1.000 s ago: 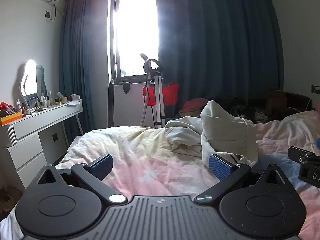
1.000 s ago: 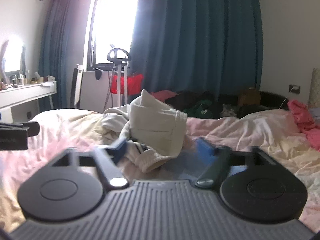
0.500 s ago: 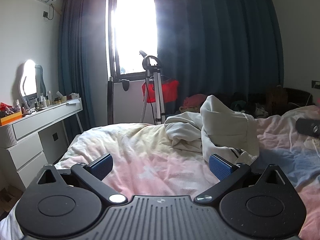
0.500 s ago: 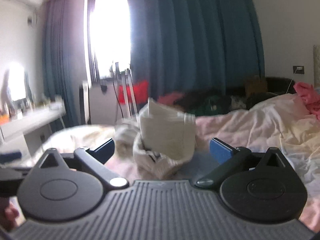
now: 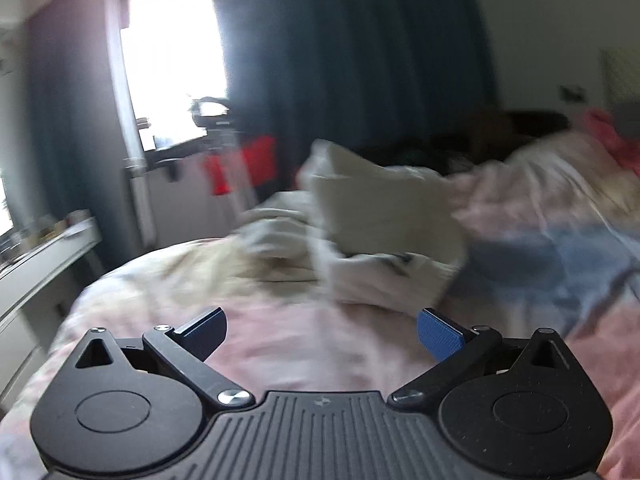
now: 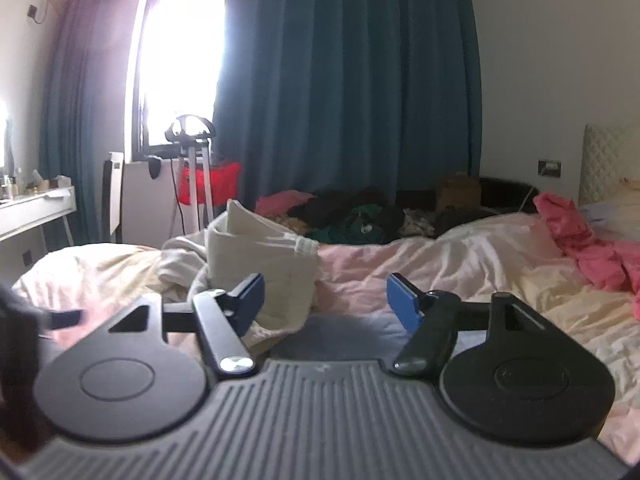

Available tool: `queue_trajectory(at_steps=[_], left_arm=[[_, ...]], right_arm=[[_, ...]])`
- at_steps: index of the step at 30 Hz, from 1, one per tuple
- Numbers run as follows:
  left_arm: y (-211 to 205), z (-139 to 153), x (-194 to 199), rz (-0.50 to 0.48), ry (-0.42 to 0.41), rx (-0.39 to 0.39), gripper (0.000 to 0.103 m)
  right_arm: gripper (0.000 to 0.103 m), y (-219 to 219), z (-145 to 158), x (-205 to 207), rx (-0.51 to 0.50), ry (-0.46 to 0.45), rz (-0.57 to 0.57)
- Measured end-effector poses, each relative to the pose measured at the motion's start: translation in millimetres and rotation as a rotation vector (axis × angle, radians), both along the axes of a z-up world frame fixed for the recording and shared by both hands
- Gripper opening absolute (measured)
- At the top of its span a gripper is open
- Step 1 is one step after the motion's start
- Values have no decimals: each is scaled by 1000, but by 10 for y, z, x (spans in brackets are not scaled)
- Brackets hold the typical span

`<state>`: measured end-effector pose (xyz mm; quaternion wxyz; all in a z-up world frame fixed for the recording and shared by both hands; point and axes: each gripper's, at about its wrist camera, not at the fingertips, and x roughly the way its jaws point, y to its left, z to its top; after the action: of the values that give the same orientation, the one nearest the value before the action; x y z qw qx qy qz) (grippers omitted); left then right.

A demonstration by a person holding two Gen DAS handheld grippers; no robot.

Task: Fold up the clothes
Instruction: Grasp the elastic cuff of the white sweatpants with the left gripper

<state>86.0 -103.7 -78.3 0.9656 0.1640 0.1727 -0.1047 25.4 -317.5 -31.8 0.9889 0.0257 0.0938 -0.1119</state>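
Left jaws: left gripper (image 5: 320, 330) spread wide, nothing between the blue pads; view now motion-blurred and swung rightward against half a second ago.
Right jaws: right gripper (image 6: 323, 298) spread, empty; narrower gap than half a second ago, view now sharp.
Garment: cream sweatshirt (image 6: 260, 258) crumpled near the bed's foot edge, just ahead of both jaws, left pad overlapping it in the right view.
Orientation: heap with one stiff fold standing upright to a peak; long axis cannot be told.
Material: soft knit, ribbed hem.
Bed: bedsheet (image 6: 460, 264) wrinkled, pink, cream and blue patches.
Far corner: pink clothes (image 6: 580, 240) bunched by the headboard.
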Motion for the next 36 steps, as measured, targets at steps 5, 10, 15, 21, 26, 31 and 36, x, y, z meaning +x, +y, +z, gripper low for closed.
queue_trajectory(at_steps=[5,10,15,21,26,31,36], left_arm=[[-489,-394,422,-59,31,89,96],[-758,-684,995,21,81,143,70],[-523,-346,1129,179,-55,-21,22],[370,180,1389,314,30,-300,0],[524,120,1179,134,87,-246,11],[159,-158,885,-75,107,-165,63],[-510,-591,973,-100,73,75,69]], right_arm=[[64,-220,-80,155,96,20,20],[64,-376,-280,408,161,26,16],[64,-407,-557,726,206,76,83],[64,-375,-655,911,313,115,85],[64,-350,-620,830,349,142,58],[60,-314,-536,737,316,119,51],[27,-400,-567,735,336,98,40]])
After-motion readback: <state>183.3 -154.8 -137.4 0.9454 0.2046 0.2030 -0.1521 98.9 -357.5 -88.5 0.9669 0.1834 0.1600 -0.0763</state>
